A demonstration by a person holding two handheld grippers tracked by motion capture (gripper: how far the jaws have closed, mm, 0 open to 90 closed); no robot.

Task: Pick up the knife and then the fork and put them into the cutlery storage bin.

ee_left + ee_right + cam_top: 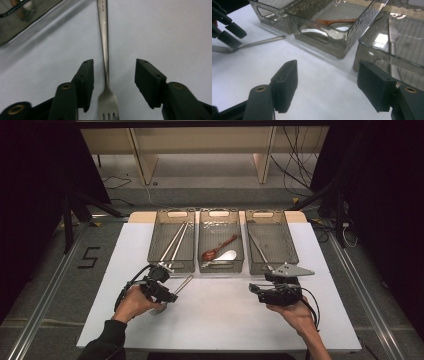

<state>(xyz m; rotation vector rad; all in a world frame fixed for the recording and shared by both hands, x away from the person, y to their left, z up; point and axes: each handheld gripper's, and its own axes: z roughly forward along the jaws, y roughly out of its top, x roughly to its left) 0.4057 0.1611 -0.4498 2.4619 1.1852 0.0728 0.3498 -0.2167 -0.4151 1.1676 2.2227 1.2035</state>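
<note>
Jaws apart astride fork [106, 57] – handle stamp unreadable, left gripper [113, 75]

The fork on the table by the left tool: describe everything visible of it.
The fork is plain silvery metal with a long slim handle and a tined head. It lies flat on the white table, apart from the trays. The left tool is open and straddles its neck, jaws either side, neither visibly touching. Tines point toward the tool, handle away. In the high view the handle slants toward the left tray.
</note>
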